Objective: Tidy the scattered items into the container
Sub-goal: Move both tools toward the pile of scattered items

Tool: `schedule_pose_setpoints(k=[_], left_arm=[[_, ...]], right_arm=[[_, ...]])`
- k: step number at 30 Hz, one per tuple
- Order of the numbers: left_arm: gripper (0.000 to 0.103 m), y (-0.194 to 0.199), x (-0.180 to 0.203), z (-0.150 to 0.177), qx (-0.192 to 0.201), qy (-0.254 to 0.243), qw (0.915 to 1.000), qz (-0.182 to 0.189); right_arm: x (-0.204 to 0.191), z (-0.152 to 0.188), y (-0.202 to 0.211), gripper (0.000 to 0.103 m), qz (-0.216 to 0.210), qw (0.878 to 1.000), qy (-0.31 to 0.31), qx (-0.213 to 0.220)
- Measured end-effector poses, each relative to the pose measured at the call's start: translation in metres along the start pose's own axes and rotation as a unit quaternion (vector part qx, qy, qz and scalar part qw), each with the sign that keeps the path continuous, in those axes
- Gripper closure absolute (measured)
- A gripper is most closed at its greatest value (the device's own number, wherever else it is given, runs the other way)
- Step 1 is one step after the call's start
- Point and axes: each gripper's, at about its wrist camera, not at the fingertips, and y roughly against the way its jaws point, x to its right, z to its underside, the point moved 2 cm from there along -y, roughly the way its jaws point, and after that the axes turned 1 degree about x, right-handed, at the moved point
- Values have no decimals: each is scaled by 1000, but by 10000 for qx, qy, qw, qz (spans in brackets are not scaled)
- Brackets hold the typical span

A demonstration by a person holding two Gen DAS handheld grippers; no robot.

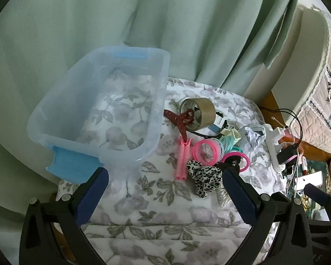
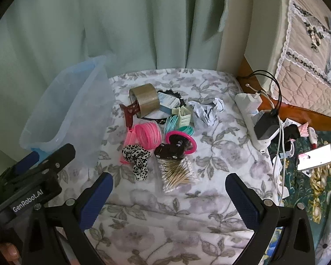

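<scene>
A clear plastic bin [image 1: 55,119] with blue handles stands at the left on a floral cloth; it also shows in the right wrist view [image 2: 44,119]. Beside it lie a brown tape roll [image 1: 206,107] [image 2: 149,100], a dark red hair claw [image 1: 181,119], pink rings [image 1: 206,151] [image 2: 149,135], a pink clip [image 1: 183,159], a leopard scrunchie [image 1: 206,177] [image 2: 138,158], a bag of cotton swabs [image 2: 176,173] and crumpled paper [image 2: 206,112]. My left gripper [image 1: 165,176] is open, empty, near the bin's front corner. My right gripper [image 2: 168,183] is open, empty, just before the swabs.
A green curtain [image 1: 143,22] hangs behind. A white power strip [image 2: 251,114] with chargers and cables lies at the cloth's right edge. A phone [image 2: 315,160] lies on the floor at right, beside a quilted bed [image 2: 309,55].
</scene>
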Motion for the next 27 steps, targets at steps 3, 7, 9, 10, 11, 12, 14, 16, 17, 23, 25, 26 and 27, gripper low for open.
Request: schedule_pose_setpoints(k=[3,7,9,10,11,12,14,16,17,23,25,26,27], left_arm=[[1,-2,-3,0,-19,-8,10000,-19],[1,-5,-7,-1,-44,-18,10000,-45],[1,-6,-9,-1,-57,-23,10000,-58],[1,-7,-10,-2,-63,-25,10000,-64],[1,-8,-11,-2,-69,-28,9999,-71],[1,-8,-12,-2,-76,-30,9999,-77],[1,-10,-11,0,-87,-44,9999,-108],[1,-10,-9,0,-79,-37,9999,-96],[1,-10,-8,0,-48,-54,9999,-108],[1,-5,3,0,72,-234,9992,-305],[1,-5,6,1,24,-194,9993,-306],[1,-5,7,1,-14,-144,9994,-300],[1,-5,8,2,-51,-94,9995,-294]], right_arm=[[1,-1,-2,0,-40,10000,0,36],[-9,-3,-6,0,84,9999,95,-21],[-14,-4,-7,0,102,9999,120,-36],[-13,-4,-7,0,100,9999,126,-61],[-12,-4,-6,0,97,9998,132,-91],[-14,-5,-8,0,124,9997,150,-120],[-16,-5,-12,0,166,9996,179,-165],[-15,-4,-13,0,168,9995,190,-174],[-14,-3,-13,0,159,9995,194,-167],[-7,-1,-11,0,167,9997,149,-114],[-2,1,-11,0,117,9998,100,-111],[0,2,-10,0,93,9999,80,-106],[2,3,-9,0,70,9999,69,-91]])
